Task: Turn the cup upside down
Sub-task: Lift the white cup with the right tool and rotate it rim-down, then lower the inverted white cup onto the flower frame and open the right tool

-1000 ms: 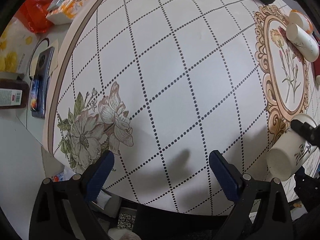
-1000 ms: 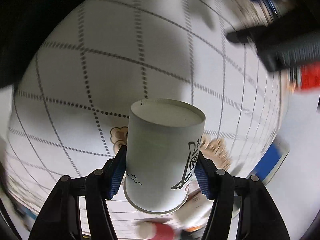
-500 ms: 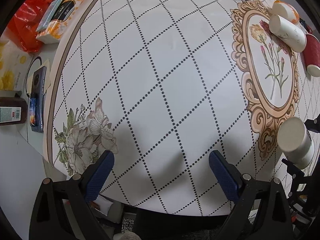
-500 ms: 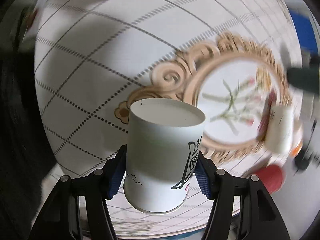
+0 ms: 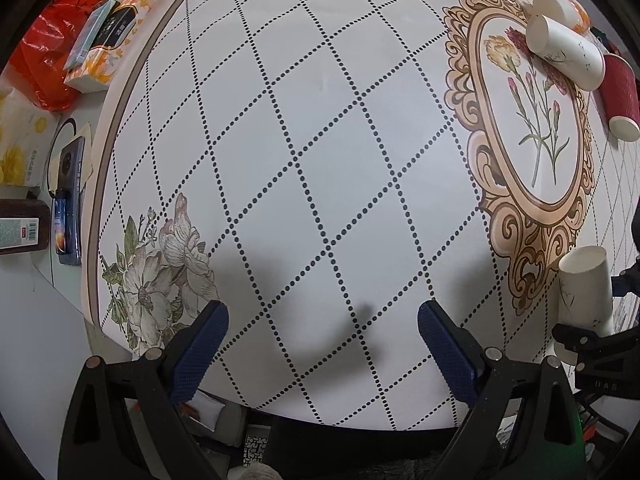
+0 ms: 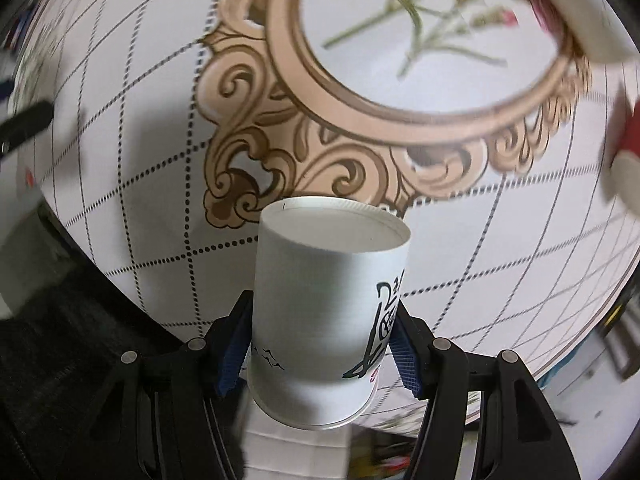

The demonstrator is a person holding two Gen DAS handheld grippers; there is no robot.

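A white paper cup (image 6: 324, 312) with a black ink drawing sits between the blue pads of my right gripper (image 6: 320, 344), which is shut on it. Its closed base points away from the camera and its open rim towards it, above the near edge of the table. In the left wrist view the same cup (image 5: 586, 292) is at the far right, base up and slightly tilted, held by the right gripper (image 5: 600, 320). My left gripper (image 5: 320, 344) is open and empty over the table's near edge.
The round table (image 5: 320, 140) has a dotted diamond grid and an ornate oval flower frame (image 5: 532, 136). A white cup (image 5: 564, 54) and a red cup (image 5: 620, 96) lie on their sides at the far right. A phone (image 5: 68, 200) and boxes sit left of the table.
My right gripper has turned the cup from lying sideways to base up and swung over the ornate frame. My left gripper has stayed open, shifting only slightly.
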